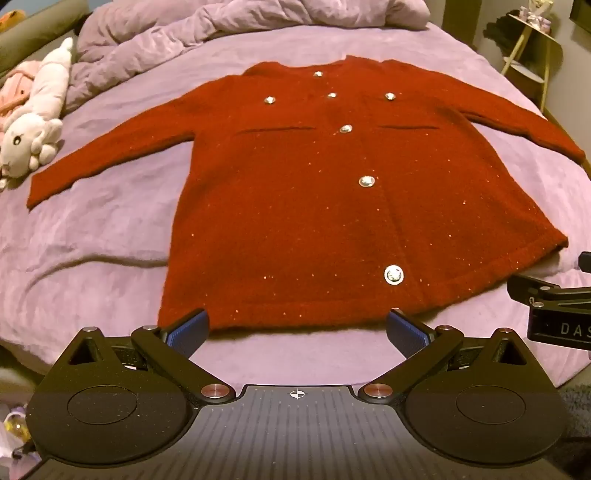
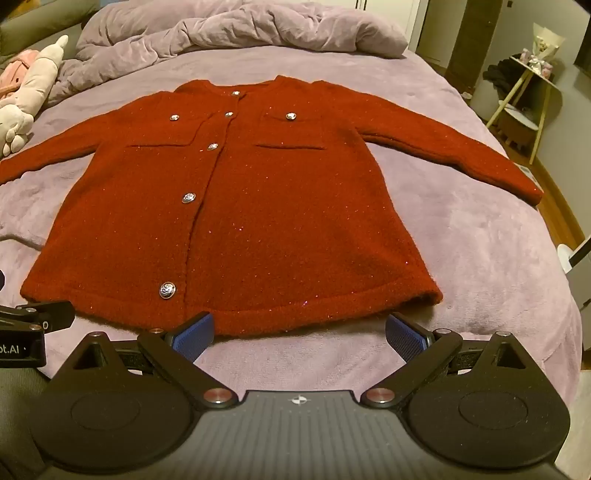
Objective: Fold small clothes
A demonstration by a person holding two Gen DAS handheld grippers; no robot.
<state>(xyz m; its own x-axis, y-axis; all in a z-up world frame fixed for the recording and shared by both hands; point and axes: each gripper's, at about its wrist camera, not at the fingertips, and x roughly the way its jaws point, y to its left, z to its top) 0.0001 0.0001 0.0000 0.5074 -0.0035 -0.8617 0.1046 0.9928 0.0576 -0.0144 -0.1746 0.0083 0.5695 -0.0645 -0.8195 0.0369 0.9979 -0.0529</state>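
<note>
Hovering level side by side at the hem of a red sparkly knit cardigan with silver buttons (image 1: 295, 206) (image 2: 258, 221), left gripper (image 1: 297, 334) fingers spread apart, right gripper (image 2: 299, 334) likewise wide, both empty, purple fleece bedsheet (image 1: 92, 240) beneath

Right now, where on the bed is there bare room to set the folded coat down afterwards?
Bare purple sheet lies right of the red coat, below its sleeve, and in a strip between the hem and both open grippers, left gripper and right gripper. Crowded: the bunched duvet at the head and the plush toys on the left.
</note>
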